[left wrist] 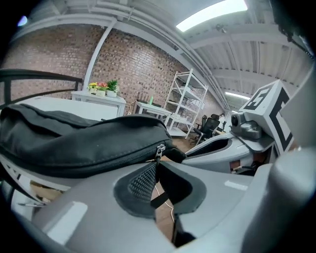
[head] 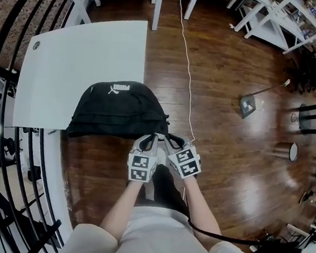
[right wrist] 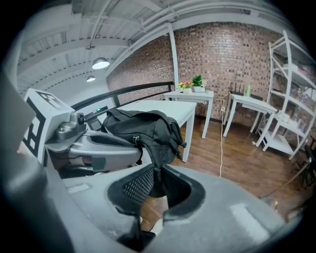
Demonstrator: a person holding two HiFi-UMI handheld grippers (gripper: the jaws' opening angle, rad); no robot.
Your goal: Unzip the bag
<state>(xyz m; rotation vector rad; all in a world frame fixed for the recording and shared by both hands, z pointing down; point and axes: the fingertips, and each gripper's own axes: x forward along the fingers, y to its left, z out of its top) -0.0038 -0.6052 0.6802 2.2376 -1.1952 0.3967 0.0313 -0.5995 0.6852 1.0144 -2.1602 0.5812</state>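
Observation:
A black bag (head: 117, 110) with a white logo lies at the near edge of a white table (head: 80, 64). Both grippers meet at its near right corner. In the left gripper view, my left gripper (left wrist: 157, 170) is shut on the thin black zipper pull hanging from the metal slider (left wrist: 160, 149), at the end of the bag's (left wrist: 74, 143) zip line. In the right gripper view, my right gripper (right wrist: 157, 179) is shut on a fold of the bag's (right wrist: 143, 128) corner fabric. In the head view the left gripper (head: 152, 136) and right gripper (head: 168, 136) are side by side, almost touching.
A white cable (head: 187, 59) runs across the wooden floor to the right of the table. Black railing bars (head: 9, 152) curve along the left. White tables and shelving (head: 270, 22) stand at the back, with a dustpan (head: 248, 106) and a small round stool (head: 292, 151) on the floor at right.

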